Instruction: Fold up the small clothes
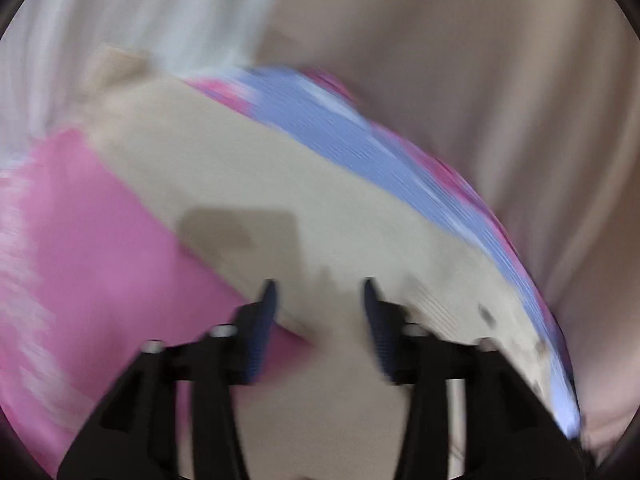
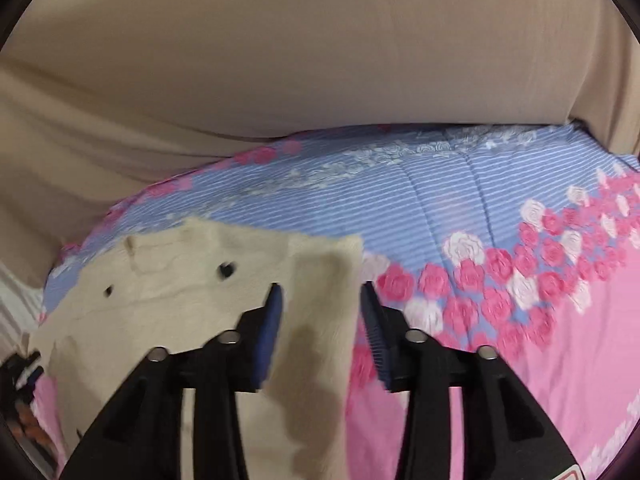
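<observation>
In the left wrist view, badly smeared by blur, the left gripper (image 1: 320, 296) hangs with its blue-padded fingers (image 1: 266, 316) spread apart and nothing pinched between them, over a cream garment (image 1: 248, 168) that lies slantwise across the frame. The cloth rests on a bedspread (image 1: 92, 232), pink at the left and blue-striped along the garment's far edge, with beige fabric (image 1: 460, 60) beyond it. In the right wrist view the right gripper (image 2: 320, 300) also stands with its jaws parted; a folded flap of the cream garment (image 2: 168, 280) runs up between the two fingers (image 2: 272, 320), but they are not closed on it, and whether the pads touch the cloth cannot be told. The garment, with small dark marks on it, lies at the left on the floral bedspread (image 2: 480, 240), blue-striped with pink and white roses, pink nearer the camera. A beige sheet (image 2: 280, 60) rises behind the bed.
</observation>
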Demonstrator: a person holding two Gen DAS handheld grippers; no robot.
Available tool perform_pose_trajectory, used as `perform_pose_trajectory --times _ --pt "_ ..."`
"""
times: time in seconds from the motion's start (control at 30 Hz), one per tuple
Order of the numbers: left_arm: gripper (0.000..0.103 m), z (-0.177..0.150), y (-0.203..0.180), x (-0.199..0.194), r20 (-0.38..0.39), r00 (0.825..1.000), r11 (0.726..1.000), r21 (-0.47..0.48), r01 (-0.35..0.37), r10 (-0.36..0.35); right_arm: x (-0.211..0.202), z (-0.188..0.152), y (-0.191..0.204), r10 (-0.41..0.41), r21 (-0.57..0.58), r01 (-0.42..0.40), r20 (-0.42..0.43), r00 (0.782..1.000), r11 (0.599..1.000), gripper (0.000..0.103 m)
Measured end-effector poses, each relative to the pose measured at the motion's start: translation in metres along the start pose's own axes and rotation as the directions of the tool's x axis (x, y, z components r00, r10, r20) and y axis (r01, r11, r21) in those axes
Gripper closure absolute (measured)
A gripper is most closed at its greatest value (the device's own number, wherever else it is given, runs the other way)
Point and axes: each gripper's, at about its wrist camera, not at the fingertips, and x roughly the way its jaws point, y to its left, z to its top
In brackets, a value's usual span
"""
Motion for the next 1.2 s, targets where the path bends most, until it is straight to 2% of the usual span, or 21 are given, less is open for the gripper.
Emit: perform_pose_trajectory --times 0.1,0.13,0.2,0.27,0.3,0.33,0.37,0.4,0.43,0.5,0.57,0.63,0.67,0.73,0.83,0.93,1.0,1.07,1.13,1.17,1.2 --pt "0.054 0.049 0.071 0.012 0.032 0.99 0.983 -0.128 -0.133 0.138 -0.024 -0.047 0.028 -0.023 -0.114 0.022 -0.007 1.0 0.993 0.056" --pt "0.054 0.064 0.092 0.018 0.03 0.984 0.969 -0.181 -0.167 0.175 -0.029 -0.062 0.034 -0.021 -0.139 0.018 -0.024 0.999 0.99 0.056" --pt "0.054 0.093 0.139 0.033 0.021 0.966 0.925 -0.293 -0.242 0.259 -0.036 -0.092 0.044 -0.003 -0.155 -0.009 -0.076 0.997 0.988 0.056" --pt "0.054 0.111 0.166 0.047 0.011 0.944 0.894 -0.327 -0.307 0.329 -0.041 -0.114 0.056 0.011 -0.161 -0.032 -0.132 0.991 0.986 0.056" --pt "0.057 0.117 0.175 0.055 0.001 0.937 0.886 -0.326 -0.331 0.35 -0.041 -0.122 0.062 0.01 -0.167 -0.035 -0.148 0.989 0.985 0.056" --pt "0.074 0.122 0.181 0.063 -0.012 0.935 0.884 -0.32 -0.341 0.356 -0.041 -0.129 0.067 0.01 -0.174 -0.039 -0.164 0.986 0.984 0.056" --pt "0.088 0.126 0.186 0.071 -0.037 0.944 0.894 -0.311 -0.323 0.328 -0.041 -0.133 0.072 0.01 -0.18 -0.042 -0.179 0.984 0.983 0.056" --pt "0.093 0.129 0.184 0.072 -0.042 0.95 0.9 -0.308 -0.307 0.31 -0.041 -0.135 0.075 0.012 -0.182 -0.046 -0.184 0.983 0.982 0.056" --pt "0.096 0.132 0.177 0.067 -0.013 0.952 0.907 -0.299 -0.297 0.307 -0.042 -0.139 0.079 0.018 -0.181 -0.052 -0.184 0.983 0.982 0.056" --pt "0.097 0.138 0.148 0.046 0.072 0.959 0.941 -0.225 -0.254 0.276 -0.046 -0.138 0.086 0.027 -0.186 -0.061 -0.178 0.984 0.981 0.056" --pt "0.097 0.137 0.099 0.016 0.158 0.967 0.977 -0.103 -0.187 0.202 -0.051 -0.133 0.089 0.041 -0.192 -0.073 -0.164 0.986 0.979 0.056" --pt "0.097 0.131 0.051 -0.016 0.218 0.969 0.994 -0.008 -0.113 0.112 -0.056 -0.128 0.089 0.053 -0.188 -0.079 -0.143 0.988 0.979 0.056" --pt "0.097 0.125 0.021 -0.037 0.243 0.969 0.997 0.056 -0.051 0.036 -0.06 -0.124 0.089 0.061 -0.181 -0.084 -0.132 0.989 0.98 0.056" --pt "0.097 0.11 -0.029 -0.072 0.269 0.96 0.986 0.159 0.042 -0.084 -0.067 -0.119 0.085 0.069 -0.169 -0.086 -0.108 0.992 0.982 0.056" --pt "0.097 0.061 -0.116 -0.12 0.236 0.929 0.921 0.337 0.198 -0.286 -0.078 -0.11 0.072 0.068 -0.142 -0.078 -0.069 0.995 0.987 0.055" --pt "0.096 0.006 -0.179 -0.132 0.142 0.91 0.848 0.441 0.295 -0.39 -0.084 -0.106 0.049 0.061 -0.094 -0.066 -0.05 0.997 0.993 0.055" --pt "0.096 -0.044 -0.214 -0.126 0.039 0.909 0.802 0.488 0.344 -0.414 -0.086 -0.105 0.032 0.05 -0.062 -0.053 -0.044 0.998 0.997 0.055" --pt "0.095 -0.102 -0.241 -0.103 -0.088 0.915 0.769 0.514 0.381 -0.394 -0.086 -0.106 0.015 0.04 -0.04 -0.042 -0.042 0.998 0.998 0.055" --pt "0.089 -0.144 -0.248 -0.081 -0.171 0.92 0.759 0.523 0.388 -0.352 -0.083 -0.108 0.004 0.033 -0.027 -0.034 -0.05 0.998 0.999 0.053" --pt "0.084 -0.173 -0.249 -0.061 -0.243 0.918 0.758 0.519 0.395 -0.313 -0.08 -0.108 -0.001 0.03 -0.02 -0.031 -0.056 0.998 0.999 0.053" --pt "0.069 -0.193 -0.244 -0.046 -0.299 0.913 0.764 0.507 0.4 -0.279 -0.077 -0.108 -0.005 0.026 -0.017 -0.027 -0.06 0.998 0.999 0.053"
